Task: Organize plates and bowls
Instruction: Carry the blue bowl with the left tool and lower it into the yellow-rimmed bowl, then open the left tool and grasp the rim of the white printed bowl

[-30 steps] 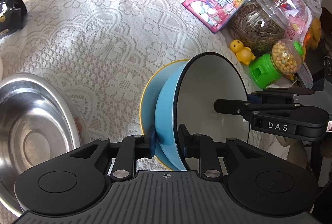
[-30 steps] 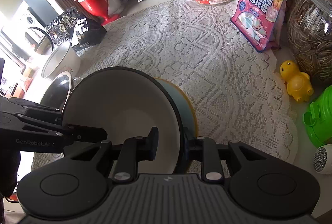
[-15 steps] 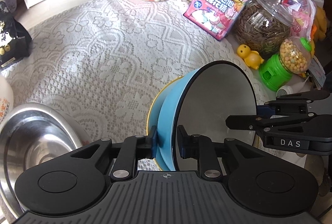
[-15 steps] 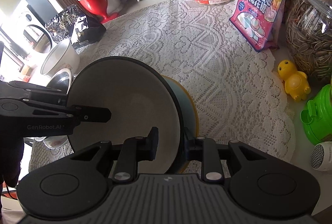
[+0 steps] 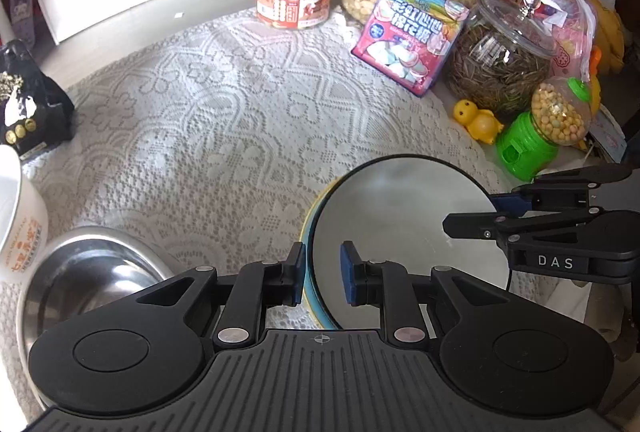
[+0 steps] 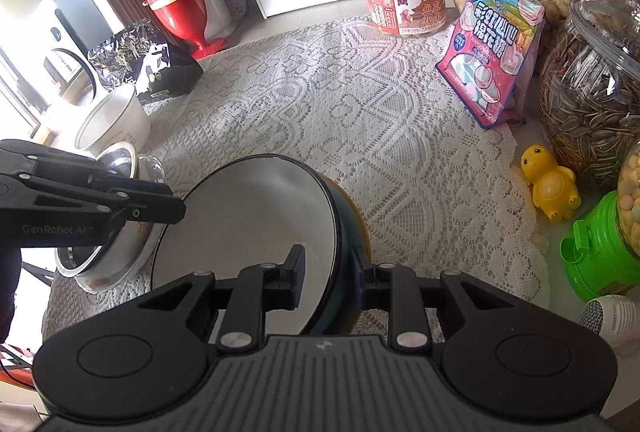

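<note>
- We have the blue bowl between both tools, tipped up over the near edge of the table, above its lace cloth; a yellow rim shows behind it, so we judge a second bowl or plate is nested at its back.
- Our left gripper straddles the bowl's left rim with the jaws narrow. A sliver of gap shows on each side of the wall, so we cannot tell whether the pads truly press.
- Our right gripper straddles the opposite rim, one finger inside the white interior and one outside on the dark wall. The jaws are narrow there too, and they look set on the rim.
- The bowl looks glazed, ceramic or enamel: stiff, fairly heavy and slick. We expect it to slip through flat pads if tilted further, and to chip if it knocks something hard.
- The rim is the only good place to hold it, at two opposite points, as we have it now. With the nested piece behind, the pinch ought to take in both walls, or the back one may slide free.
- The steel bowl sits at the near-left edge of the table, beside a white cup. We judge it a likely stacking spot; metal against glaze calls for a gentle set-down.
- Jars and snack packs crowd the far-right corner, well apart from our load.
</note>
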`<state>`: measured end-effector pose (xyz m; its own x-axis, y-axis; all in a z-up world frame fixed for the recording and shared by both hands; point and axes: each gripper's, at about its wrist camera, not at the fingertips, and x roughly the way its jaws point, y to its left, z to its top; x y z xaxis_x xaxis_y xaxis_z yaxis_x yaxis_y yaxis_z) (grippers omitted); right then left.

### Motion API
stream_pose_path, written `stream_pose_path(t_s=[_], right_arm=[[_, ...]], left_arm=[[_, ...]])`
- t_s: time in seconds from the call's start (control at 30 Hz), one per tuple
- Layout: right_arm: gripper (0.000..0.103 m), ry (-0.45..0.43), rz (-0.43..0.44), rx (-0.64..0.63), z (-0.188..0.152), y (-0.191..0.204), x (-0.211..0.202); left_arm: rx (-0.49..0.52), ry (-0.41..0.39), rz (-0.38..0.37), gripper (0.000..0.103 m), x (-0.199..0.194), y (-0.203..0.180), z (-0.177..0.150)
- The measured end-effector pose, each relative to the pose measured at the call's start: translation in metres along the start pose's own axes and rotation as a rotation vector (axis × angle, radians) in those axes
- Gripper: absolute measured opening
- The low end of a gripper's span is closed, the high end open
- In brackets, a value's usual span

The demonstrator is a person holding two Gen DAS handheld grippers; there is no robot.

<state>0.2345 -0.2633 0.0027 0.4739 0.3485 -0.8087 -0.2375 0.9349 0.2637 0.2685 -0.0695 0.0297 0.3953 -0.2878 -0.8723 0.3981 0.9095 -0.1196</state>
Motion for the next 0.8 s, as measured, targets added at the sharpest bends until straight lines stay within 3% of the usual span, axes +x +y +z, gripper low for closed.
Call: stream_pose_path(t_s=[0.2,0.3,0.4,0.47,0.53,0.67,0.8], right_arm=[[0.023,0.020,-0.031,-0.011,0.003,0.003,0.002],[0.023,0.028,-0.086,-0.024,0.006,0.014,-0.002],[0.026,-0.037,-0.160,-0.097,0.014,0.038,-0.019],[0.026,-0.084,-0.160,-0.126,0.026,0.056,-0.031],[0.027,-0.111,-0.135,-0.139,0.038,0.074,-0.037],[0.041,-0.145,-0.043,-0.152,0.072,0.120,-0.025],[0.045,-0.101,0.062,-0.097,0.101,0.158,0.014]], left_arm=[[0.030,-0.061,0.006,0.022,-0.002,-0.001,-0.011],[-0.044,-0.116,-0.041,0.022,-0.014,0.014,-0.020],[-0.127,-0.206,-0.069,0.022,-0.034,0.039,-0.032],[-0.197,-0.271,-0.063,0.022,-0.051,0.064,-0.040],[-0.252,-0.326,-0.022,0.022,-0.072,0.095,-0.047],[-0.341,-0.421,0.076,0.022,-0.110,0.158,-0.056],[-0.514,-0.465,0.208,0.022,-0.132,0.239,-0.067]])
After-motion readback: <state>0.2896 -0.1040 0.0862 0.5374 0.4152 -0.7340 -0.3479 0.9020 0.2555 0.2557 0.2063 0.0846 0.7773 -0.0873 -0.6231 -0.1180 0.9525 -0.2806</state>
